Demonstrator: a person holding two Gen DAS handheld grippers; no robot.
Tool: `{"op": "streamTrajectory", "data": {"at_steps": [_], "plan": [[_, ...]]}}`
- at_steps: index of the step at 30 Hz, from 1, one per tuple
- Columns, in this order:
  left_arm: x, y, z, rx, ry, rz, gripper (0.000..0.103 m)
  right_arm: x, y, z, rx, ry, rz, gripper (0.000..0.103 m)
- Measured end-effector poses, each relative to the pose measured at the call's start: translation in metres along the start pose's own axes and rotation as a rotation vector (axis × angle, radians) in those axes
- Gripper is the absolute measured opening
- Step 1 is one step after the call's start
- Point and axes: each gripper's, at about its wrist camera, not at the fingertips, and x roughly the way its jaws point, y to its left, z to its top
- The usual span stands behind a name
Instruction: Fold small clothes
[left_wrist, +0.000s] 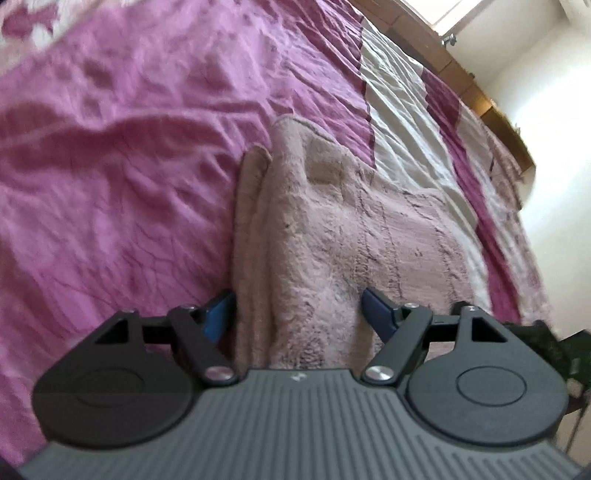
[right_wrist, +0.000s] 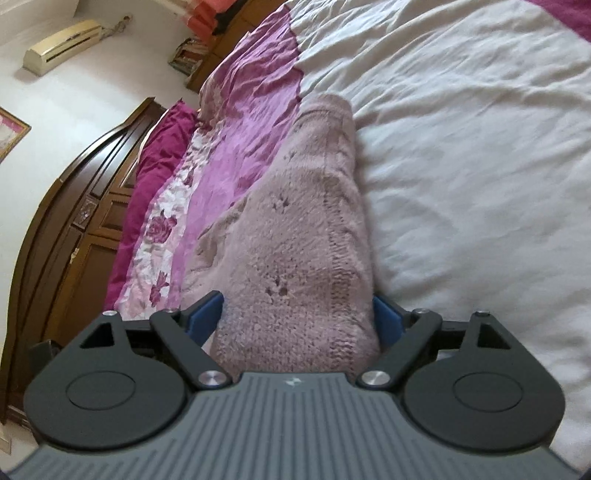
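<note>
Garment: a small dusty-pink knitted sweater (left_wrist: 332, 236) lies on the bed, running up the middle of the left wrist view; in the right wrist view the same knit (right_wrist: 295, 240) fills the lower centre and narrows toward the upper middle.
Fold: in the left wrist view a doubled edge of the knit stands as a narrow ridge along its left side.
Left gripper (left_wrist: 297, 314): its blue fingers (left_wrist: 219, 317) are spread wide, one on each side of the sweater's near end at the bottom of the frame; whether the pads touch the wool cannot be told.
Right gripper (right_wrist: 297, 314): blue fingers (right_wrist: 386, 319) parted, the sweater's near end lying between them and filling the gap; a firm grip cannot be told.
Bed cover (left_wrist: 122, 158): creased magenta fabric at the left of the left wrist view, with a white panel (right_wrist: 480, 166) to the right of the sweater in the right wrist view.
Pillow (right_wrist: 155, 177): dark magenta, at the left middle.
Headboard (right_wrist: 62, 221): dark carved wood at the far left.
Air conditioner (right_wrist: 62, 44): cream unit on the wall, upper left.
</note>
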Motion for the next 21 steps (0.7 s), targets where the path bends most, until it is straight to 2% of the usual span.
{"op": "streamTrajectory", "data": {"at_steps": [3, 4, 5, 6, 8, 12, 15, 21], "plan": [[0.001, 0.006, -0.004, -0.032, -0.011, -0.039, 0.074, 0.009, 0.003, 0.001, -0.016, 0.01, 0.004, 0.09], [0.001, 0.006, -0.005, -0.033, -0.015, -0.044, 0.069, 0.012, 0.004, 0.002, -0.017, 0.01, 0.004, 0.085], [0.0, 0.007, -0.006, -0.033, -0.017, -0.053, 0.057, 0.014, 0.005, 0.003, -0.018, 0.011, 0.0, 0.08], [-0.001, 0.007, -0.006, -0.037, -0.019, -0.065, 0.045, 0.016, 0.006, 0.005, -0.018, 0.013, -0.01, 0.07], [-0.005, 0.007, -0.005, -0.05, -0.024, -0.083, 0.035, 0.017, 0.009, 0.01, 0.003, 0.021, -0.021, 0.063], [-0.011, -0.001, -0.001, -0.077, -0.026, -0.105, 0.032, 0.006, 0.019, 0.023, 0.046, 0.023, -0.011, 0.056], [-0.019, -0.014, 0.001, -0.089, -0.029, -0.145, 0.032, -0.012, 0.025, 0.032, 0.091, 0.021, 0.053, 0.054], [-0.029, -0.05, -0.014, -0.101, 0.019, -0.218, 0.031, -0.067, 0.039, 0.043, 0.017, -0.002, 0.051, 0.054]]}}
